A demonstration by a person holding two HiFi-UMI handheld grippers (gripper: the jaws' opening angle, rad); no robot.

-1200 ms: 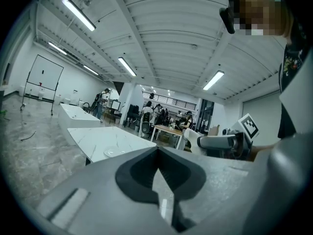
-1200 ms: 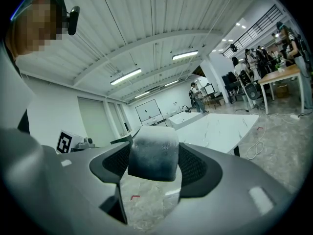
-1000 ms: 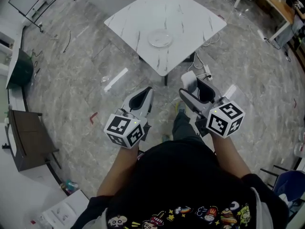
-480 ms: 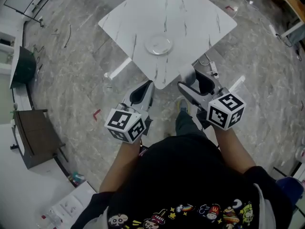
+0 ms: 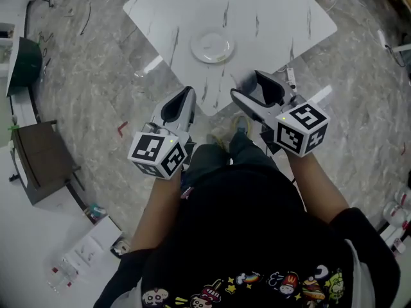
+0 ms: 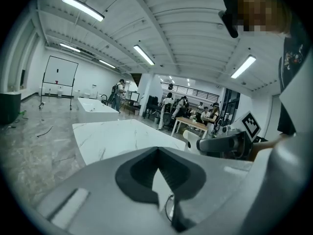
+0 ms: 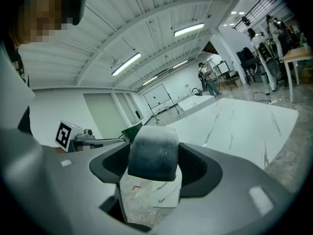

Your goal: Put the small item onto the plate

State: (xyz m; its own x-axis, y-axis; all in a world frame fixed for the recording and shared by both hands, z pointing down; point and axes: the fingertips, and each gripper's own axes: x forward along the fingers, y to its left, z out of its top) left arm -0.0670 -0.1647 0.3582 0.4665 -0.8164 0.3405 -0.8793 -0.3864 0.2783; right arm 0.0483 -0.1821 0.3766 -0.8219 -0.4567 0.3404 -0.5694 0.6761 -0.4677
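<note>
At the near corner of the table, right gripper clamped on a dark rounded item, left gripper beside it at left, jaws pressed together with nothing between them, plate farther off on the table, apart from the item

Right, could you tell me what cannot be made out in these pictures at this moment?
The dark item: the right gripper view shows only its rounded back, and in the head view the right tongs cover most of it, so its kind is unclear.
The plate: small in the head view, absent from both gripper views; fine detail unreadable.
The table: far side cut off by the head view's top edge.
</note>
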